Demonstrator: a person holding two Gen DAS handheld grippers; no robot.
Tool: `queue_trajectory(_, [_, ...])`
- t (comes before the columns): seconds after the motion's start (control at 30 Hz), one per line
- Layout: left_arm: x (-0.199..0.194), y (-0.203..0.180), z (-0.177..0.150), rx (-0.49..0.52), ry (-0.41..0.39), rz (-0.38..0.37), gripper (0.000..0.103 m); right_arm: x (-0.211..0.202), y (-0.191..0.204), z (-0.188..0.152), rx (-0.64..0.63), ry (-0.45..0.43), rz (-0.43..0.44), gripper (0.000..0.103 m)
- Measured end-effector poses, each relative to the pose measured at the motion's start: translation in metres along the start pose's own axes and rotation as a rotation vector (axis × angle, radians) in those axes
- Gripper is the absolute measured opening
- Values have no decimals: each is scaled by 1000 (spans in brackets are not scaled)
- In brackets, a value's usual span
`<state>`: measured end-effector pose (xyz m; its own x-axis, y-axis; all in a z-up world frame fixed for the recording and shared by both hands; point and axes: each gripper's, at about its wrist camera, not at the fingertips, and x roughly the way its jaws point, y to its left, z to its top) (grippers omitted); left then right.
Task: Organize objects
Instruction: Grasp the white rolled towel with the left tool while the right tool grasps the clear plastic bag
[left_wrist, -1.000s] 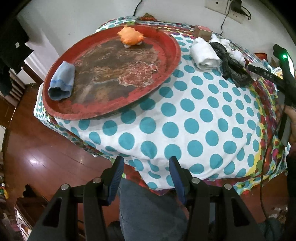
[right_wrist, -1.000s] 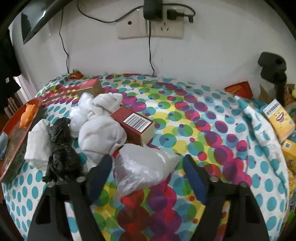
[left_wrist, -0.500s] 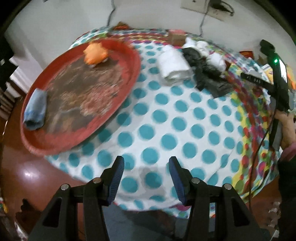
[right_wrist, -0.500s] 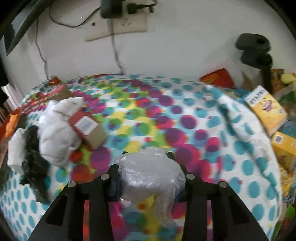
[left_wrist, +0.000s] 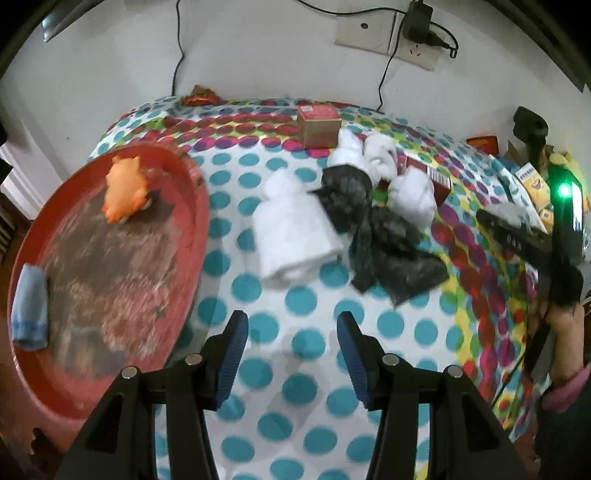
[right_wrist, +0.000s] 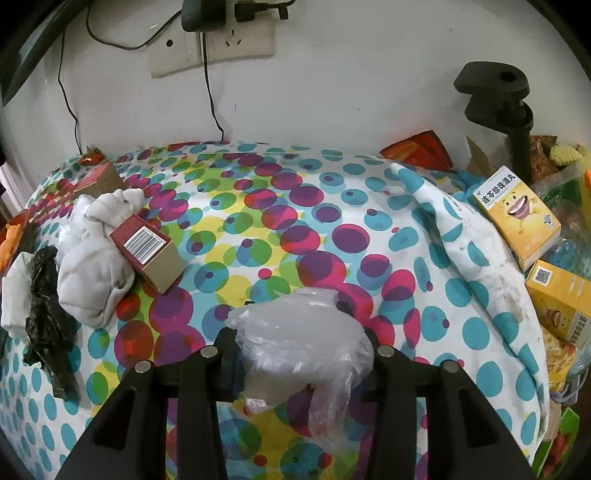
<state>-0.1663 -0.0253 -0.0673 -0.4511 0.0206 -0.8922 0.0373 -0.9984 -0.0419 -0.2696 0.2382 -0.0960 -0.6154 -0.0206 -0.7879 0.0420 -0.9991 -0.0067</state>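
My right gripper is shut on a crumpled clear plastic bag and holds it above the dotted tablecloth. My left gripper is open and empty over the cloth, just right of the red tray. The tray holds an orange toy and a rolled blue cloth. Ahead of the left gripper lie a folded white cloth, a black plastic bag and white socks. A red box leans on the socks in the right wrist view.
A second red box sits near the wall. Yellow cartons and snack packs crowd the table's right end beside a black clamp stand. Cables hang from wall sockets. The right gripper's body shows at the right of the left wrist view.
The right gripper closed on the clear bag and lifted it, swinging right. The left gripper moved forward from the table's edge to over the cloth beside the tray.
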Motion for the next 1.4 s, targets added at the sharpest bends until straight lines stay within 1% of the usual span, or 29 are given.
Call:
queue_trajectory(0.13, [14, -1, 14, -47, 17, -23, 51, 0, 1, 0, 0, 0, 1, 42])
queue_trajectory(0.23, [17, -2, 24, -65, 2, -41, 51, 0, 3, 0, -1, 0, 2, 43])
queue_trajectory(0.33, [18, -1, 33, -69, -22, -40, 51, 0, 3, 0, -4, 2, 9, 46])
queue_trajectory(0.43, [25, -4, 42, -54, -18, -39, 51, -2, 4, -1, -9, 2, 9, 47])
queue_trajectory(0.5, [34, -6, 46, -41, -7, -13, 51, -2, 5, -1, -12, 3, 7, 48])
queue_trajectory(0.6, [43, -4, 46, -48, -5, 21, 51, -2, 5, -1, -9, 2, 10, 48])
queue_trajectory(0.63, [45, -4, 46, -49, -8, 20, 52, -2, 6, -1, -11, 3, 10, 49])
queue_trajectory(0.67, [46, -4, 46, -48, -15, 21, 55, -1, 7, 0, -12, 3, 10, 49])
queue_trajectory(0.73, [47, -3, 47, -43, -10, 18, 57, -1, 8, -1, -13, 4, 9, 50])
queue_trajectory(0.87, [50, 1, 47, -53, -29, 40, 57, -1, 8, -1, -13, 3, 10, 51])
queue_trajectory(0.97, [58, 2, 46, -57, -17, 74, 57, 0, 8, -1, -13, 4, 12, 52])
queue_trajectory(1.13, [63, -1, 43, -21, -12, 142, 57, 0, 9, -1, -14, 4, 11, 54])
queue_trajectory(1.23, [63, -2, 41, -17, -29, 151, 56, 0, 11, -1, -14, 4, 11, 54])
queue_trajectory(1.3, [62, -2, 42, -24, -37, 164, 49, 1, 10, 0, -15, 5, 11, 54])
queue_trajectory(1.33, [62, -2, 41, -27, -44, 179, 42, 1, 11, 0, -16, 5, 11, 54])
queue_trajectory(1.4, [61, -2, 40, -16, -50, 191, 39, 1, 10, 0, -16, 5, 12, 54])
